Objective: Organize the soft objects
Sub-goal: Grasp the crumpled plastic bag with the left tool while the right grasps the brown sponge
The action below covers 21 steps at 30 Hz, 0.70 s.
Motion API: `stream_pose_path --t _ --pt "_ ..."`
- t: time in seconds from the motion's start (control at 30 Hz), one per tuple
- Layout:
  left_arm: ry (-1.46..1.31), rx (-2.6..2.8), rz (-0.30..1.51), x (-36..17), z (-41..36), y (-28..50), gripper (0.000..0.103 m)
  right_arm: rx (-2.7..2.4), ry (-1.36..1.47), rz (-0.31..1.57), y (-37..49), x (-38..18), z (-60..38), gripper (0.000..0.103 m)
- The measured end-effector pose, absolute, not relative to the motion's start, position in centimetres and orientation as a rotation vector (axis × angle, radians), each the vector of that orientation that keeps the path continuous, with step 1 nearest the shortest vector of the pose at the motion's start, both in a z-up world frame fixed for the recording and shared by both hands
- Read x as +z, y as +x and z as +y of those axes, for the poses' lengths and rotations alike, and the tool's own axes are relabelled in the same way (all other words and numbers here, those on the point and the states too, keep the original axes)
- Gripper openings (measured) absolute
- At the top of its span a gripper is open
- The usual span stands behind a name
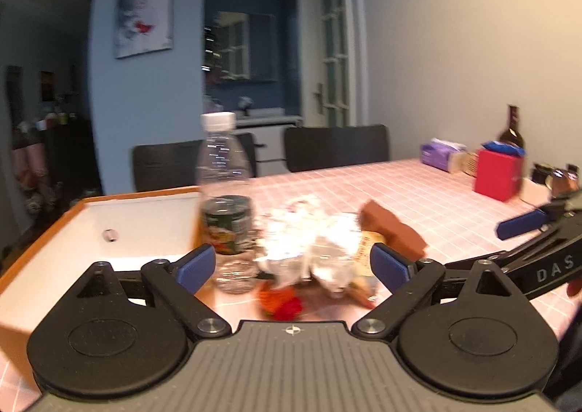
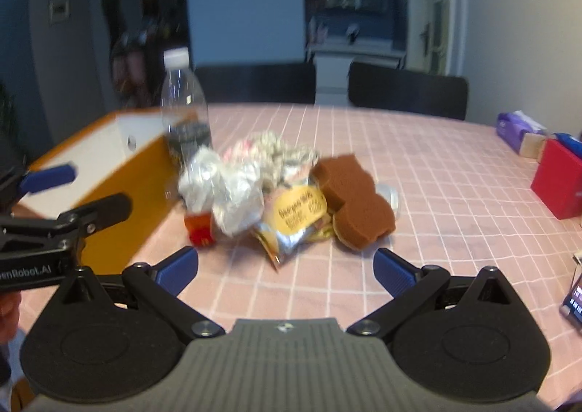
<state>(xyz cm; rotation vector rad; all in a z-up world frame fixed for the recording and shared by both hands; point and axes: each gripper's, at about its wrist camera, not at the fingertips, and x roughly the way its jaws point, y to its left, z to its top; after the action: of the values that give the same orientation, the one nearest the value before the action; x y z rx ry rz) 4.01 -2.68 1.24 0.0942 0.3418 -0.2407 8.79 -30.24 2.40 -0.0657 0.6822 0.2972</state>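
On the pink checked tablecloth (image 2: 418,164), just ahead of my two tongs, lies a heap of soft things. My right tongs (image 2: 285,272) stand wide, jaws spread and holding nothing, with the heap between and beyond their blue pads. My left tongs (image 1: 293,266) are likewise spread wide and empty, hovering just short of the heap.

Taking the brown sponge (image 2: 354,201) as my mark: it sits at the right edge of the heap, touching the yellow-labelled snack packet (image 2: 296,215) to its left. Left of that packet lies crumpled white plastic wrap (image 2: 225,190), and at the near left foot of the wrap a small red item (image 2: 199,230), too blurred to name. Behind the wrap, farther than the sponge, is a pale bundle of knitted or patterned cloth (image 2: 276,150).

Left of the sponge and beyond the heap, a clear water bottle (image 2: 185,110) stands upright with a white cap, just beside an open box (image 2: 120,157) with orange walls and white inside.

Well apart to the sponge's right stand a red box (image 2: 556,183) and a purple tissue pack (image 2: 518,126). Beyond the table, two dark chairs (image 2: 407,88).
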Motion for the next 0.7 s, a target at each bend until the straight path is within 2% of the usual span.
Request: stream_pose_path --t 0.07,0.13,0.17,0.27,0.4,0.5,0.6,0.67,0.7 --pt "0.126 -0.276 0.352 1.2 -3.7 4.6 0.103 0.314 -0.09 0.733 10.0 2.3 -30.7 0.1" --pt "0.15 -0.317 0.376 1.0 -4.6 5.5 0.096 0.314 -0.117 0.76 11.2 2.2 -31.1 0.1" --pt "0.156 -0.332 0.395 0.9 -5.1 6.1 0.093 0.317 -0.135 0.767 11.8 2.1 -31.2 0.099" --pt "0.19 -0.362 0.43 0.3 -6.3 7.6 0.091 0.324 -0.191 0.786 13.7 1.6 -31.3 0.089" --pt "0.193 -0.346 0.454 -0.6 -7.1 9.1 0.079 0.347 -0.216 0.825 16.1 0.8 -31.5 0.086" --pt "0.235 -0.31 0.458 -1.4 -8.0 10.0 0.076 0.352 -0.257 0.838 17.8 0.0 -31.1 0.083" --pt "0.319 -0.263 0.432 -2.4 -9.3 10.6 0.076 0.366 -0.287 0.838 19.7 -1.1 -31.1 0.084" --pt "0.375 -0.24 0.415 -2.8 -10.2 10.7 0.076 0.36 -0.293 0.837 21.3 -1.8 -31.5 0.092" --pt "0.404 -0.235 0.409 -3.0 -10.6 10.8 0.077 0.365 -0.292 0.839 22.1 -2.2 -31.8 0.092"
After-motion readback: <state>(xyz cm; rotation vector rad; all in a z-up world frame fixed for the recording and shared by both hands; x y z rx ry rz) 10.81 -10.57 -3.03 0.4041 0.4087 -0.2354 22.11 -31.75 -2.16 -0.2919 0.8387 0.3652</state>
